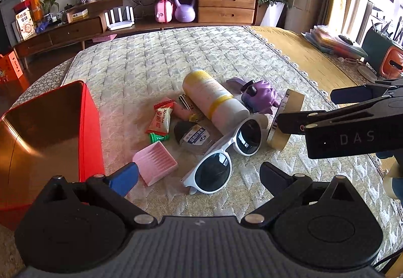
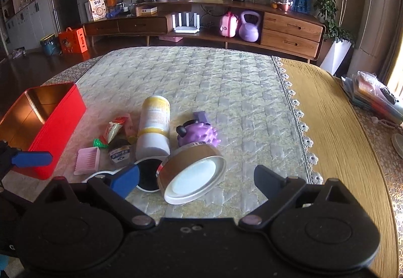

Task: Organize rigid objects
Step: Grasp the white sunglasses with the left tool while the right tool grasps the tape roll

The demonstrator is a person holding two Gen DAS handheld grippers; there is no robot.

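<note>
My right tool hangs with its jaws wide and empty over the gold tin, tilted on the quilted bed beside the white sunglasses. My left tool gapes likewise, nearer the red box.

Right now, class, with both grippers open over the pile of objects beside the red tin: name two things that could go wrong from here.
1. The gold round tin sits tilted on its edge against the purple toy; a nudge from the right gripper could roll it away.
2. The white sunglasses lean against the bottle, so lifting either might drag or shift the other.
</note>
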